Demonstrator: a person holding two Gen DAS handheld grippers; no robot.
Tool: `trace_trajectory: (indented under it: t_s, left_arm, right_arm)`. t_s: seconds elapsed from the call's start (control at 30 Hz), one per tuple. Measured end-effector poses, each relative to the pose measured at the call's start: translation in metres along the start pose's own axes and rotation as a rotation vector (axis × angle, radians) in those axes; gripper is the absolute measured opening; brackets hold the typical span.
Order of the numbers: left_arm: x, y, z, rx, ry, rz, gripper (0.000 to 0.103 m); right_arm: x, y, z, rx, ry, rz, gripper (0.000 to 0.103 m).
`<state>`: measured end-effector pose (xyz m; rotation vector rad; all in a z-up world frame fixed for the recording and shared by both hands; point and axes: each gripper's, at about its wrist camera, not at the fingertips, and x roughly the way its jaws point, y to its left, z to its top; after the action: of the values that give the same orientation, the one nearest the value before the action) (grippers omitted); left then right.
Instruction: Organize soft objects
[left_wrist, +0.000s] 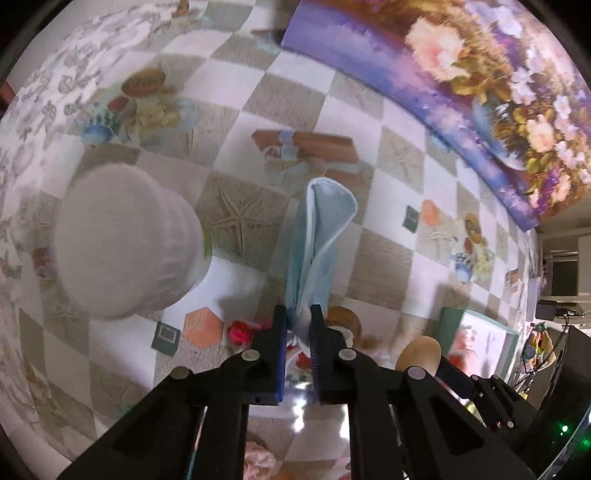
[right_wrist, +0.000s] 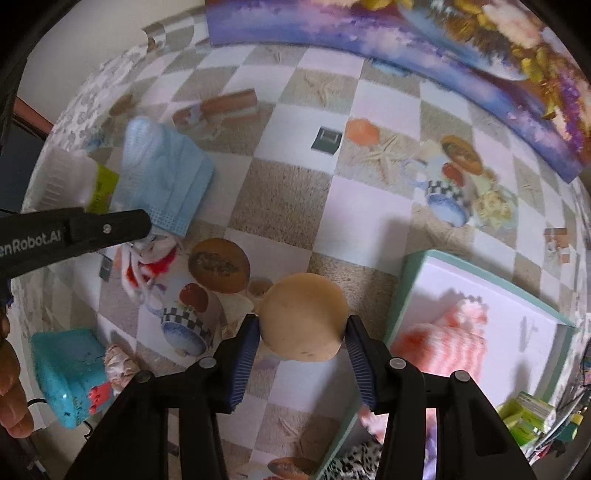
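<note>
My left gripper is shut on a light blue face mask, which hangs above the patterned tablecloth. The mask and the left gripper's finger also show at the left of the right wrist view. My right gripper is shut on a round tan sponge-like ball, held above the cloth. The ball shows at the lower right of the left wrist view. A pink and white fuzzy soft item lies in a white box with a teal rim to the right.
A white roll stands at the left. A flowered panel stands along the far side. A turquoise object and a small red and white item lie at the left. Green packets lie at the lower right.
</note>
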<state>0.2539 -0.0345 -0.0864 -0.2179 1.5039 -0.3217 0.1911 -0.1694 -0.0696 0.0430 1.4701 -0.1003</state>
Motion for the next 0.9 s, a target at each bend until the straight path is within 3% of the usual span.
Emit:
trace_trajectory:
  t_s: [0.53, 0.8, 0.9]
  left_arm:
    - [-0.12, -0.039, -0.043, 0.112, -0.149, -0.051, 0.009]
    - [-0.101, -0.031, -0.048, 0.128, -0.124, 0.029, 0.01]
    - [-0.084, -0.023, -0.044, 0.12, -0.106, 0.056, 0.031]
  right_arm:
    - [-0.11, -0.023, -0.038, 0.028, -0.15, -0.026, 0.051]
    - [-0.117, -0.037, -0.06, 0.054, -0.148, -0.042, 0.051]
    - [-0.11, -0.042, -0.063, 0.063, -0.133, -0.039, 0.051]
